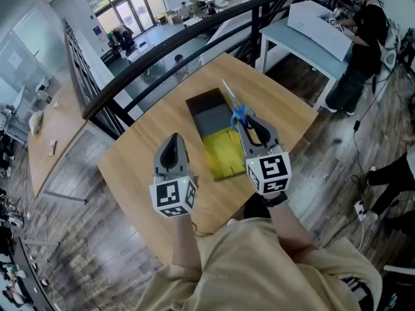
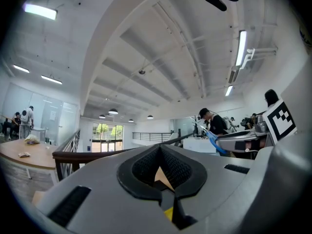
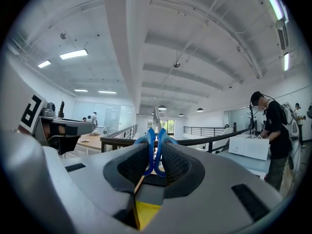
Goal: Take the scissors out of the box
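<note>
Over the open box my right gripper is shut on the blue handles of the scissors. Their blades point away from me, above the box's dark grey inside. In the right gripper view the two handle loops of the scissors stand upright, pinched between the pads of the right gripper. My left gripper hangs left of the box, jaws together and empty. The left gripper shows only tabletop past its pads, and the scissors show at its right. A yellow flap lies at the box's near end.
The box sits on a wooden table whose far edge runs beside a black railing. Beyond it, at the upper right, a person stands at a white table with a white box.
</note>
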A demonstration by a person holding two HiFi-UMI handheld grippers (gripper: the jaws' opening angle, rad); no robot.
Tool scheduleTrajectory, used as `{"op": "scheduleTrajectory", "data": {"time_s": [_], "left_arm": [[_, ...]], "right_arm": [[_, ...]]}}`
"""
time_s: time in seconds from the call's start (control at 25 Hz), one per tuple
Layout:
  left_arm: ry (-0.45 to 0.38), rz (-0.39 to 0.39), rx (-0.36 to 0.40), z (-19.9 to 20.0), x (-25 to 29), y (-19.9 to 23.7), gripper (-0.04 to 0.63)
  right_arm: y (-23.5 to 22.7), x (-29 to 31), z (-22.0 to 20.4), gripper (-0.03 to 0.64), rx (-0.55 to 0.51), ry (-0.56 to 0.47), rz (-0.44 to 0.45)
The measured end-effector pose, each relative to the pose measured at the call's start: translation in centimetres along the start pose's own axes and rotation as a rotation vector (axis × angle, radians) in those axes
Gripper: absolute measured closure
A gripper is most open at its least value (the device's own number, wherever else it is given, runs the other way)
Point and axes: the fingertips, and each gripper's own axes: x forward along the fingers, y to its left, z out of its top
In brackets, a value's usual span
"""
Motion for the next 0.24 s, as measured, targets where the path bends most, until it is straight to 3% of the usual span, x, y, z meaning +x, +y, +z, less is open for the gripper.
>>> {"op": "scheduleTrajectory", "data": {"time_s": [0.24], "left_arm": [[0.003,0.013,-0.006,-0.79,-0.4,-0.4,0.592]], "right_arm": [[0.49,-0.05,-0.1,0.534,-0.054,0.002,0.02]]}}
